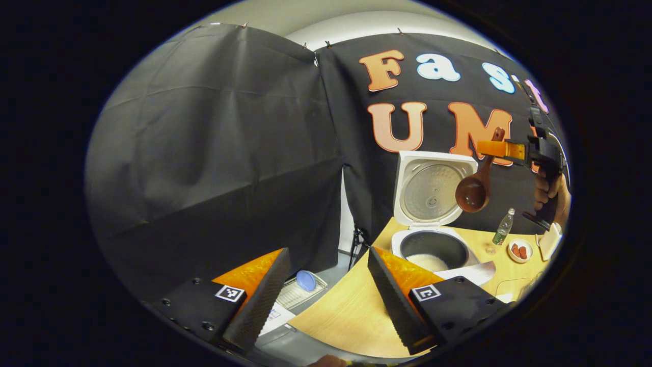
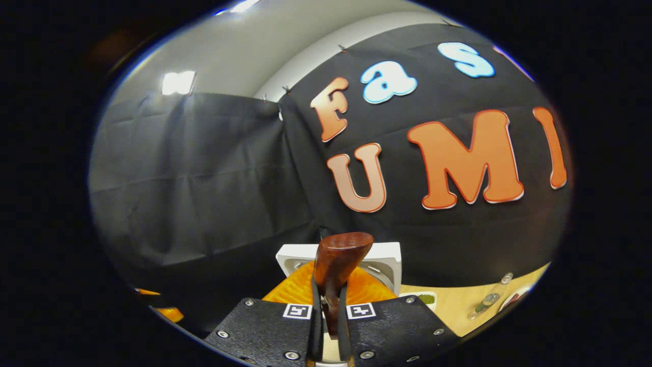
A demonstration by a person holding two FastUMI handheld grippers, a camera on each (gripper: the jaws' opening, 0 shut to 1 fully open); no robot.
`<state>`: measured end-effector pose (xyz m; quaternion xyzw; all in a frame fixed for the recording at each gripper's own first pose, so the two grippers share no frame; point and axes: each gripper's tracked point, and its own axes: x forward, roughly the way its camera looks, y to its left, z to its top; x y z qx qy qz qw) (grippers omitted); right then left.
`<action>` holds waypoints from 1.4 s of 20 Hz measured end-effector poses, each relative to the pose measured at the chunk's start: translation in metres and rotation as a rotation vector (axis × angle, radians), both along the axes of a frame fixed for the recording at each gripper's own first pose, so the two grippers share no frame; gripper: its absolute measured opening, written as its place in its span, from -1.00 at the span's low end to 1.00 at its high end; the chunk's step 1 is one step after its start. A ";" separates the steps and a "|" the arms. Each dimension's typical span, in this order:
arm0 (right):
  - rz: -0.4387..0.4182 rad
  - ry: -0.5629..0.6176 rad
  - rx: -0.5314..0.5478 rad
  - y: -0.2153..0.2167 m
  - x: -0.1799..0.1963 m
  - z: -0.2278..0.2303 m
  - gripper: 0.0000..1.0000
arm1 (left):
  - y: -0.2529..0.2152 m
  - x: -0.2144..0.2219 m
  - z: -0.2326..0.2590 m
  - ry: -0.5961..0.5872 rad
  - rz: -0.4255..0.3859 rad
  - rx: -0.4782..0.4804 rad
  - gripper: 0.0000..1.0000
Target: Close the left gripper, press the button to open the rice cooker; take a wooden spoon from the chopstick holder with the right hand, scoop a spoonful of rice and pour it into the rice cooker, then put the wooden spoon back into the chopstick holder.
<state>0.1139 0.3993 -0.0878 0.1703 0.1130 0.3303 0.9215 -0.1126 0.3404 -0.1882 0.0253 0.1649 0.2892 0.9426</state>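
Wooden and reddish-brown, one spoon (image 1: pixel 475 184) hangs in the air in front of the raised lid (image 1: pixel 432 187) of the single rice cooker (image 1: pixel 435 245), bowl downward, its handle pinched between the two fingers of the right gripper (image 1: pixel 501 148), which a hand (image 1: pixel 550 191) holds up at the right. In the right gripper view the same spoon handle (image 2: pixel 333 275) stands up between that gripper's (image 2: pixel 330 326) closed fingers, both pressing on it. The cooker stands open on the light wooden table (image 1: pixel 351 311), and its dark inner pot (image 1: pixel 433 250) holds a pale heap that looks like rice. The left gripper (image 1: pixel 326 295) hangs wide open and holds nothing, back from the cooker over the table's near edge. Behind the cooker stand one clear bottle (image 1: pixel 503 227) and one small white bowl (image 1: pixel 520 250) with two reddish pieces inside, perhaps sausages. One blue oval object (image 1: pixel 306 280) lies on a wire rack (image 1: pixel 299 292) beyond the table edge.
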 end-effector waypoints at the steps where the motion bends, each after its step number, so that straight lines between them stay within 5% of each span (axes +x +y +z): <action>1: -0.019 0.024 0.031 -0.017 -0.001 0.001 -0.79 | -0.007 0.001 0.001 -0.003 -0.012 -0.001 1.00; 17: -0.458 0.271 0.066 -0.354 -0.066 -0.100 -0.78 | -0.174 0.059 -0.004 0.027 -0.192 -0.074 1.00; 28: -0.668 0.377 -0.054 -0.479 -0.131 -0.197 -0.76 | -0.254 0.084 -0.007 0.054 -0.233 -0.057 1.00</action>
